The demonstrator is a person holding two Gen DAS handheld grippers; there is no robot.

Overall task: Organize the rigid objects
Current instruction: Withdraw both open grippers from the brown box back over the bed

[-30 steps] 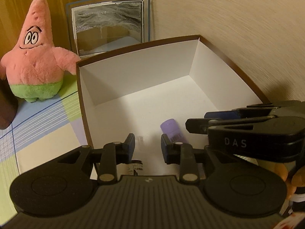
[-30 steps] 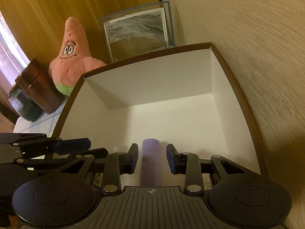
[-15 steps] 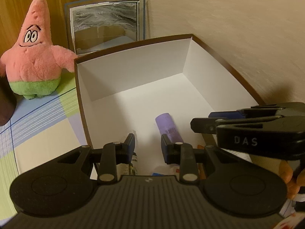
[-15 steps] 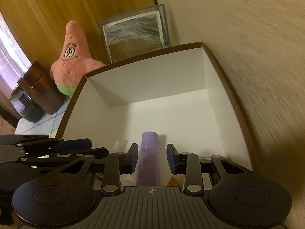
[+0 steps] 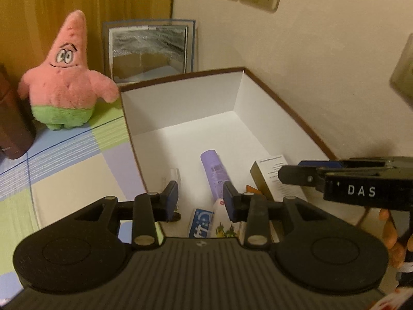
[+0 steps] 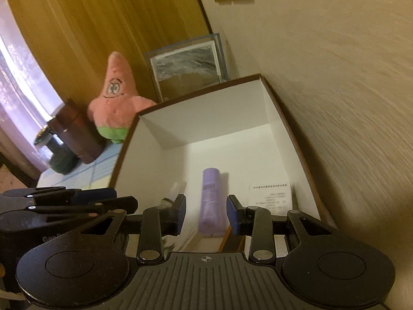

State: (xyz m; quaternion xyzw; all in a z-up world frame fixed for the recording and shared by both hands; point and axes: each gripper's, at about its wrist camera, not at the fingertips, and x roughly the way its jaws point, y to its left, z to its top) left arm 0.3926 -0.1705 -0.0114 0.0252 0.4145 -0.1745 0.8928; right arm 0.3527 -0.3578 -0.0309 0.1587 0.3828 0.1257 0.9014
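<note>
Room: cream wall, checked cloth on the counter (image 5: 77, 160), pink star-shaped plush toy (image 5: 64, 77) beside it.
Box: big white cardboard box with brown rim (image 5: 284, 106), against the wall.
Thing: purple plastic tube (image 5: 214, 173), lying flat inside.
Left hand-held gripper (image 5: 200, 198): just been opening, nothing between.
Right hand-held gripper (image 6: 206, 214): apart, empty.
Tip: lift straight up, clear of the rim.
Hidden: near box end; small packs there hard to read.

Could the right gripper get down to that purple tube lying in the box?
Probably yes. The box is open-topped, the purple tube lies bare on its floor, and the right gripper, empty, hangs just above it.
</note>
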